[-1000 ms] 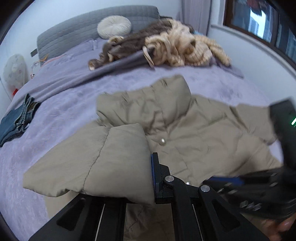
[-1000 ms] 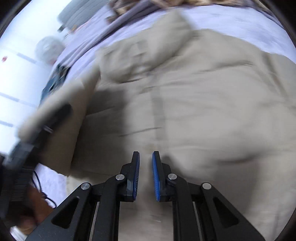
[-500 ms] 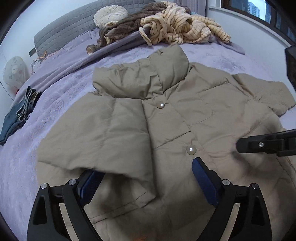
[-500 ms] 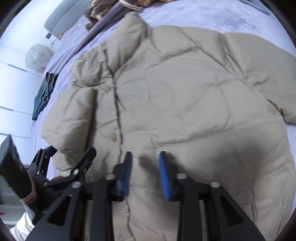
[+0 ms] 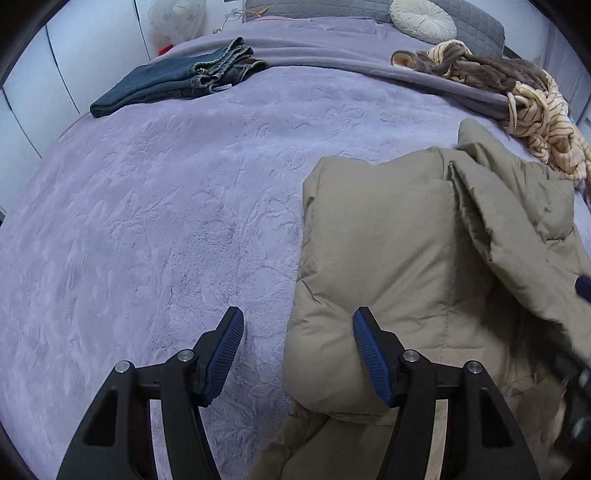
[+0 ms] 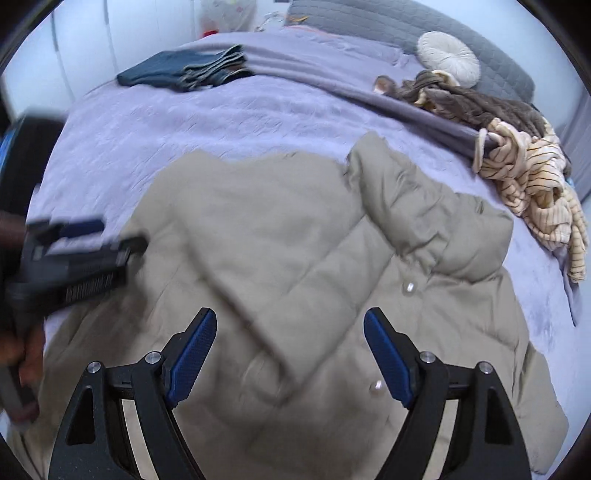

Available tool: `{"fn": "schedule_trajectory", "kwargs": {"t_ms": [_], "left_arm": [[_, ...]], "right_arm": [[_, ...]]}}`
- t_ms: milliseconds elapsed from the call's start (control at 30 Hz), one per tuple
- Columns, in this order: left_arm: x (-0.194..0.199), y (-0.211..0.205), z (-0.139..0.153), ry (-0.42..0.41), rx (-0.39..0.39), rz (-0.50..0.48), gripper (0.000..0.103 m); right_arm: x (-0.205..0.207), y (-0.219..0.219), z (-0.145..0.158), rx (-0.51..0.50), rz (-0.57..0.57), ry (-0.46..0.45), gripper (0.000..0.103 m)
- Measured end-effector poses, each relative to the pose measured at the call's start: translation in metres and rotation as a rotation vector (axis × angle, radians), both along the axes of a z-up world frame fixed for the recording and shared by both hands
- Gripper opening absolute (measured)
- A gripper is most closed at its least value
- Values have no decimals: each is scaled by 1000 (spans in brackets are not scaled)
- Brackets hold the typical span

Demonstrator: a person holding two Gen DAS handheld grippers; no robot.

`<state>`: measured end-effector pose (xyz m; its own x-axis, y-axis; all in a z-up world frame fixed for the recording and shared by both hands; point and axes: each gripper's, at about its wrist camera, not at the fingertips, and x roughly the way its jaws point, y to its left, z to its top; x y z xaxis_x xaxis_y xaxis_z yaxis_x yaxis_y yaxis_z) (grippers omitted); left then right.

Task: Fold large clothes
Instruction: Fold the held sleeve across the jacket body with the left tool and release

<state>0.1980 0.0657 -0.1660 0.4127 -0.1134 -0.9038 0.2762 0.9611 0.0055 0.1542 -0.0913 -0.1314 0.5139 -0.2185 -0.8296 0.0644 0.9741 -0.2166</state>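
A khaki puffer jacket (image 6: 295, 258) lies front up on the purple bed, its left sleeve folded in across the chest. In the left wrist view the jacket (image 5: 388, 258) fills the right half. My left gripper (image 5: 298, 350) is open and empty, over the jacket's left edge; it also shows blurred at the left of the right wrist view (image 6: 85, 258). My right gripper (image 6: 290, 354) is open and empty above the jacket's lower front, near the snap buttons (image 6: 409, 287).
Folded jeans (image 5: 177, 79) lie at the bed's far left. A heap of brown and striped cream clothes (image 5: 517, 96) lies at the far right. A round white cushion (image 5: 423, 20) rests by the grey headboard. Purple bedspread (image 5: 147, 221) spreads left of the jacket.
My left gripper let go of the sleeve, which now lies folded over the chest, and swung left to the jacket's edge. My right gripper opened wide.
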Motion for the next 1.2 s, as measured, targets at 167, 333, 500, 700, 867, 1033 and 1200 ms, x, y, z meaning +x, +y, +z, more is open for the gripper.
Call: {"fn": "schedule_trajectory", "kwargs": {"t_ms": [167,333,500,700,867,1033,1200], "left_arm": [[1,-3,-11,-7,21,-10,64],[13,-23,-18,16,34,-59,65],[13,-23,15,-49,35,-67,65],[45,-25,26,-93,45,-48,65],[53,-41,-14,-35,103,-36,65],[49,-45,-15,-15,137,-56,65],[31,-48,15,-22,145,-125,65]], "right_arm": [[-28,-97,28,220,-310,-147,81],[-79,-194,-34,713,-632,-50,5],[-114,-200,-50,842,-678,13,16],[-115,-189,18,491,-579,-157,16],[-68,-194,-16,472,-501,-29,16],[-81,-211,-43,616,-559,19,15],[-116,-221,-24,725,-570,-5,51]]}}
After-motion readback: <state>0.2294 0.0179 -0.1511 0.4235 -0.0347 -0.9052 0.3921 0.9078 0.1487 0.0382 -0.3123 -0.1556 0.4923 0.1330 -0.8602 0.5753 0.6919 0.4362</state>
